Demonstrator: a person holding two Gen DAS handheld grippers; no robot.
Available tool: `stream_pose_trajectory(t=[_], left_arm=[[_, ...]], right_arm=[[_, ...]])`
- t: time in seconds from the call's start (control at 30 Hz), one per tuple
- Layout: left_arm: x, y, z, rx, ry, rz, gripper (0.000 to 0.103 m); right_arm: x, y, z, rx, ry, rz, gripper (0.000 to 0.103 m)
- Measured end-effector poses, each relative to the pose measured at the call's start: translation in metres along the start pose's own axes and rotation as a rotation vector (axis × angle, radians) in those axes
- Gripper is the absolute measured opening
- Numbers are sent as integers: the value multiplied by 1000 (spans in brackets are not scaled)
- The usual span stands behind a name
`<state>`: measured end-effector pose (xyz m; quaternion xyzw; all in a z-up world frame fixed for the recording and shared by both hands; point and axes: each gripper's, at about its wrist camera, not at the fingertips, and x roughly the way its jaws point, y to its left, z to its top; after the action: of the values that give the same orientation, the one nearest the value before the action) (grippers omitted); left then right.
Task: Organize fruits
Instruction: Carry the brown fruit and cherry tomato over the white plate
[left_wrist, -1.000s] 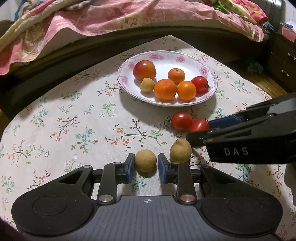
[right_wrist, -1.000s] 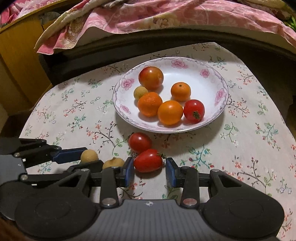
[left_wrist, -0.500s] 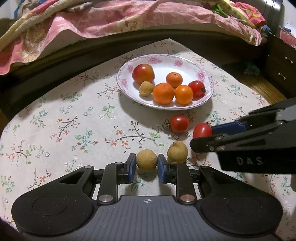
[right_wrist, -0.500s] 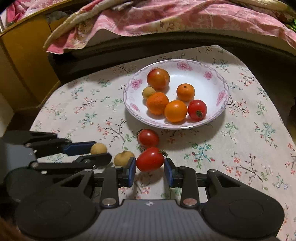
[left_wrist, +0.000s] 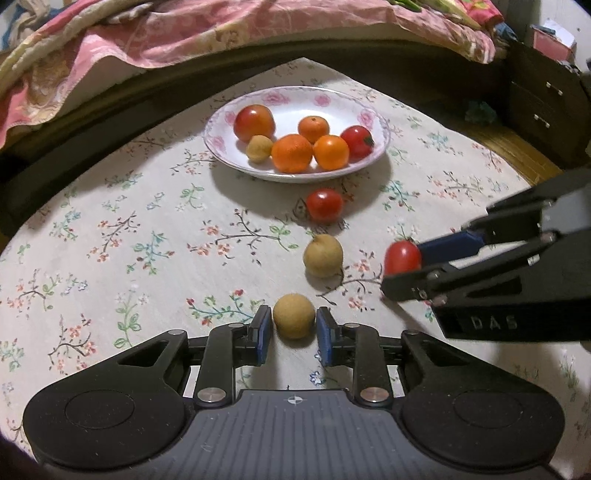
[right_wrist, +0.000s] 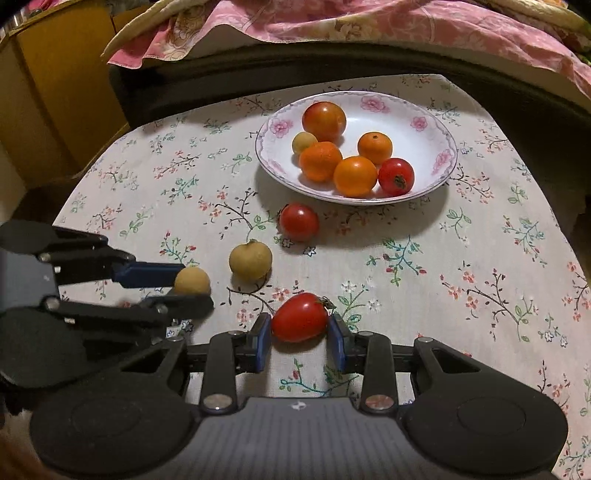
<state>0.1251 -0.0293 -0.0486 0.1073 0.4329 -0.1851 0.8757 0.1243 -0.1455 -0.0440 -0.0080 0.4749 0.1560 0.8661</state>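
left gripper (left_wrist: 294, 322): both blue pads are closed against a round tan fruit (left_wrist: 294, 320), which is held between them above the flowered tablecloth (left_wrist: 110, 240). in the right wrist view the same gripper (right_wrist: 192, 286) enters from the left with the tan fruit (right_wrist: 192, 281) at its tip.

right gripper (right_wrist: 300, 326): the pads are clamped on an oval red tomato (right_wrist: 300, 316), stem end toward the right pad. in the left wrist view this gripper (left_wrist: 402, 260) enters from the right with the tomato (left_wrist: 402, 256) at its tip.

on the cloth: a second tan fruit (left_wrist: 323, 255) lies just beyond the left gripper, and a round red tomato (left_wrist: 324, 205) lies beyond that, near the front rim of the plate (left_wrist: 332, 99). the two are apart from each other.

plate contents: a large tomato (left_wrist: 254, 123), a small tan fruit (left_wrist: 259, 148), three oranges (left_wrist: 291, 153) and a small red tomato (left_wrist: 357, 142), grouped toward the near side. a pink bedspread (left_wrist: 184, 33) lies behind the table.
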Motion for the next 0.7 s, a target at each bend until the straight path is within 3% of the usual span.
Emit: stream_pose_trajectory(t=[0.33, 0.47, 0.7], left_arm=[[0, -1, -2, 9, -11, 4, 39], [-1, -3, -1, 15, -10, 7, 32], [-4, -2, 6, -8, -25, -8, 32]], right_arm=[[-2, -1, -2, -13, 4, 5, 36], [-4, -1, -4, -16, 3, 15, 36], [-16, -9, 5, 21, -39, 30, 36]])
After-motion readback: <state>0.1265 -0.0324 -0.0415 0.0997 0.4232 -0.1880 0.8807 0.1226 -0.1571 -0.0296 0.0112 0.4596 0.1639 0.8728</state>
